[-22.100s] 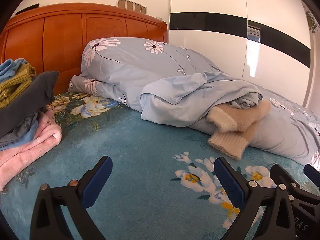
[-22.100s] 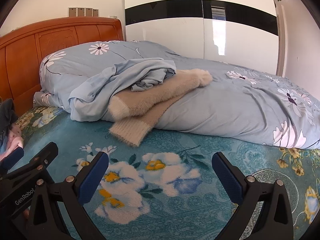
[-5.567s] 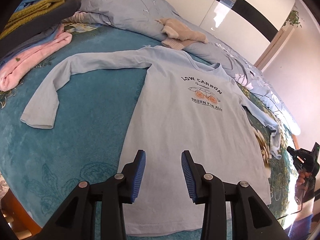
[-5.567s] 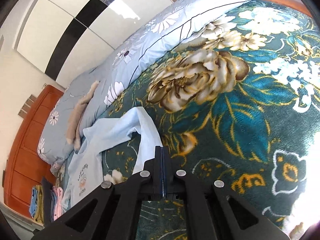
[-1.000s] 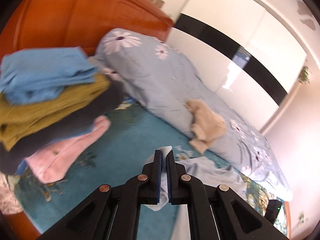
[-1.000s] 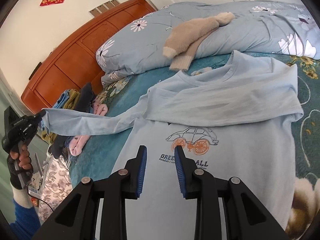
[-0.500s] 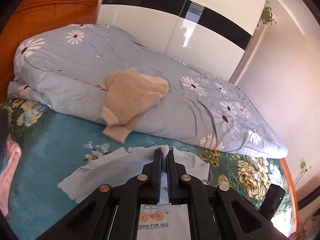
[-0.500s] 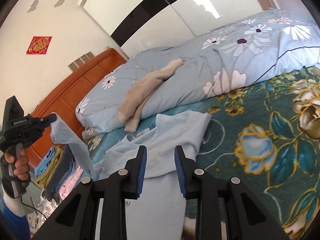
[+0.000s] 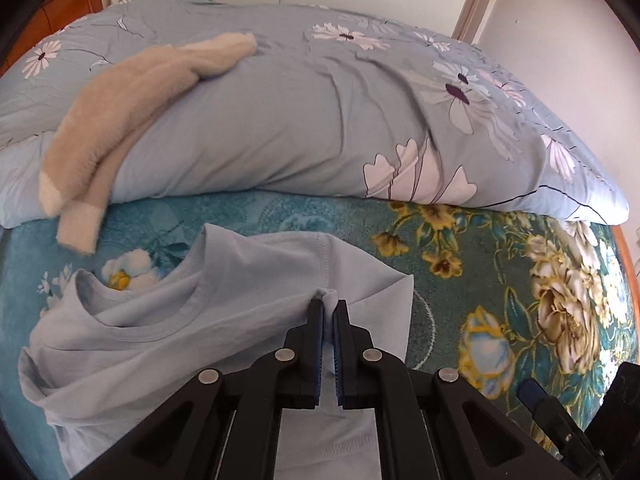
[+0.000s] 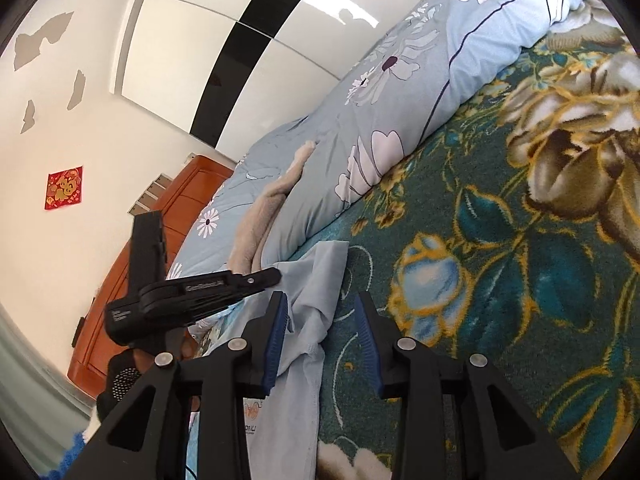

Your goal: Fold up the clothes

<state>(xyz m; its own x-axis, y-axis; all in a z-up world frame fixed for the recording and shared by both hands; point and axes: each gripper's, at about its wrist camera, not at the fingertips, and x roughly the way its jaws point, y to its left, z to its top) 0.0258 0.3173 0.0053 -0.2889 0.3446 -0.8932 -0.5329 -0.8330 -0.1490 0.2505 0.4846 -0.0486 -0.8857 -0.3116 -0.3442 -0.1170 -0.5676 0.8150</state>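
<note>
On the teal flower-patterned bedspread point(image 9: 248, 216), a pale blue long-sleeved cotton T-shirt point(image 9: 168, 320) lies partly folded, its sleeves drawn in across the chest so that layers overlap below the round neckline. It sits just beside the long, light blue, daisy-print rolled duvet point(image 9: 300, 128), over which a fuzzy beige knitted sweater point(image 9: 132, 92) is draped.

The left gripper point(image 9: 328, 312) has its blue-padded jaws pressed almost together, pinching a small bunch of the shirt's fabric, apparently a sleeve end, over the shirt's upper right part. The right gripper point(image 10: 320, 328) hangs close above the shirt's edge with its jaws spread apart and nothing between them; from its view the left tool shows just beside it, gripped by a person's hand in a dark glove point(image 10: 128, 376).

To my eye the shirt is thin, light and limp. It should drape and wrinkle readily, slide little on the plush spread, and keep a crease only if pressed flat. A pinch in the middle of a panel would merely raise a tent of cloth, so the better holds look like seams and edges: cuff, shoulder seam or hem corners, ideally both layers at once. The folded sleeve layers look loose and could slip if dragged rather than lifted.
</note>
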